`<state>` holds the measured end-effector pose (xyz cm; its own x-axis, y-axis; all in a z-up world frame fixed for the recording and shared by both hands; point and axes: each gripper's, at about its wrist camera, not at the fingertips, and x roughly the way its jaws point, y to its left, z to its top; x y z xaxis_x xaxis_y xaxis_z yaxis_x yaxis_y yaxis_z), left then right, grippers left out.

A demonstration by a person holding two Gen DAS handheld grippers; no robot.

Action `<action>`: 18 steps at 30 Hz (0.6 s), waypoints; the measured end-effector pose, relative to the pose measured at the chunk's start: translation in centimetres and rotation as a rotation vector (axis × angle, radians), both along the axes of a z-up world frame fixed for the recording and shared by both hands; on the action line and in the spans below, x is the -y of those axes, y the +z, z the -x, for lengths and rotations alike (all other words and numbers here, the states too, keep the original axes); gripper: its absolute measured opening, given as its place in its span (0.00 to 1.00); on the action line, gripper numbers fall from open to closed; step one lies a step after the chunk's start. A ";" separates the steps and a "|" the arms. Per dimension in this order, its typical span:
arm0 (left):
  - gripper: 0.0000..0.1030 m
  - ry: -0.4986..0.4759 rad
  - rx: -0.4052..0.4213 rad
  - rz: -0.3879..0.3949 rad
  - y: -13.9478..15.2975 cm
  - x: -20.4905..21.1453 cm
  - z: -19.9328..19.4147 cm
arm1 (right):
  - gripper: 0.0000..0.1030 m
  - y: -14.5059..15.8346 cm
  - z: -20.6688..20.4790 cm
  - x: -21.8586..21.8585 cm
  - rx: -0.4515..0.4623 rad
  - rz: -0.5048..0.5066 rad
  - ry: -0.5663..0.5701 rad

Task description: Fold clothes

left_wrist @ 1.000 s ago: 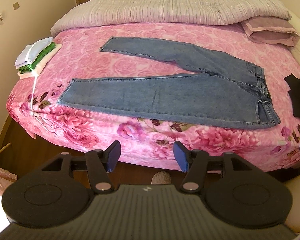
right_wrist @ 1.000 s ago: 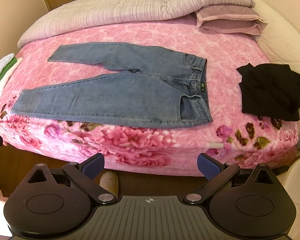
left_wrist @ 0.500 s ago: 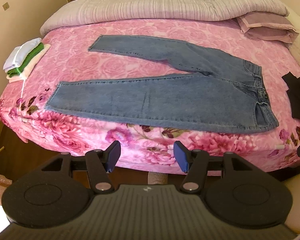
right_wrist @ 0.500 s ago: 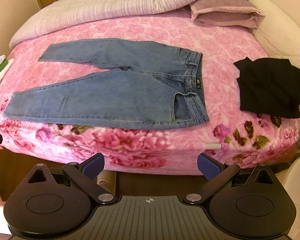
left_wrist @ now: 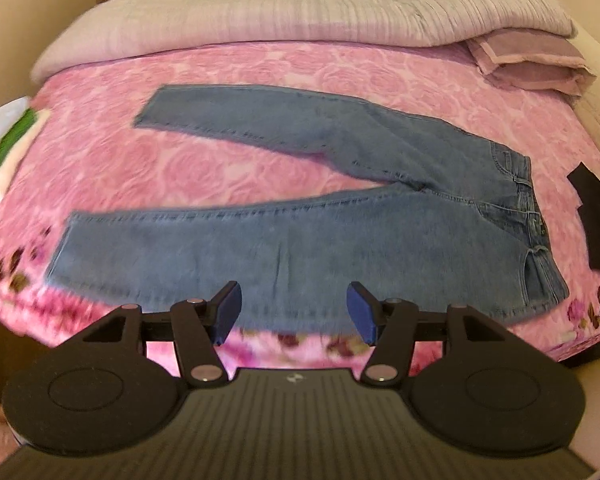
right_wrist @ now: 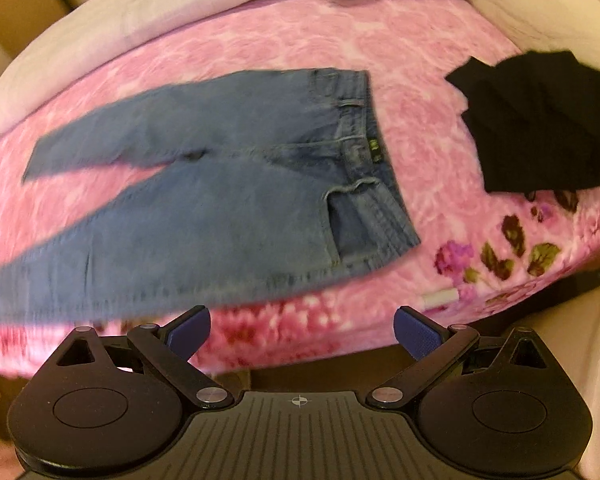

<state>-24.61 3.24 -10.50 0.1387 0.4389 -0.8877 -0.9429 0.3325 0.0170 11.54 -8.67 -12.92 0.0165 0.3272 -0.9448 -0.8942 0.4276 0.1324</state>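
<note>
1. Left wrist view: jeans (left_wrist: 300,216) lie flat on the pink bed (left_wrist: 228,168), legs spread toward the left, waistband to the right.
2. Left gripper (left_wrist: 294,312) hangs over the near leg's lower edge, tongs apart and empty.
3. Right gripper (right_wrist: 302,330) sits at the bed's near edge below the jeans' hip, tongs wide, nothing between them.
4. A black garment (right_wrist: 540,120) lies right of the waistband, apart from it.
5. Folded clothes (left_wrist: 8,144) are stacked at the far left edge.
6. A quilt (left_wrist: 300,12) runs along the far side.
</note>
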 end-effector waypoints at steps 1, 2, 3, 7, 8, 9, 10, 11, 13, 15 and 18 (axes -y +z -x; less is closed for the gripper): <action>0.53 -0.021 0.004 0.006 -0.2 -1.5 -0.4 | 0.96 0.0 -0.3 -1.0 -0.003 -0.004 -0.025; 0.53 -0.051 0.010 0.014 -0.4 -3.3 -1.0 | 0.96 0.1 -0.5 -2.0 -0.005 -0.010 -0.048; 0.53 -0.077 0.011 0.020 -0.6 -4.9 -1.6 | 0.94 0.2 -0.8 -3.1 -0.007 -0.016 -0.071; 0.53 -0.170 0.018 0.020 -0.9 -10.8 -4.0 | 0.83 0.7 -1.3 -6.8 -0.016 -0.061 -0.143; 0.53 -0.198 0.026 0.018 -1.0 -12.1 -4.5 | 0.76 0.8 -1.4 -7.5 -0.026 -0.077 -0.145; 0.53 -0.228 0.035 0.017 -1.1 -13.4 -5.0 | 0.62 0.8 -1.4 -8.2 -0.039 -0.093 -0.146; 0.53 -0.257 0.044 0.015 -1.3 -14.7 -5.5 | 0.54 0.8 -1.6 -8.7 -0.047 -0.105 -0.155; 0.53 -0.287 0.051 0.017 -1.6 -15.7 -5.9 | 0.53 0.8 -1.7 -9.1 -0.054 -0.114 -0.167; 0.53 -0.348 0.061 0.026 -2.4 -17.7 -6.8 | 0.53 0.3 -2.0 -9.8 -0.067 -0.123 -0.179; 0.53 -0.396 0.067 0.041 -3.4 -19.2 -7.6 | 0.53 -0.3 -2.2 -10.5 -0.078 -0.128 -0.178; 0.53 -0.448 0.083 0.069 -5.3 -21.2 -8.6 | 0.53 -1.4 -2.4 -11.8 -0.069 -0.119 -0.134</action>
<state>-15.99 24.42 -15.76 0.3734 0.2600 -0.8905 -0.7032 0.7054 -0.0889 13.90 3.14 -14.36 0.0042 0.4356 -0.9001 -0.8172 0.5203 0.2480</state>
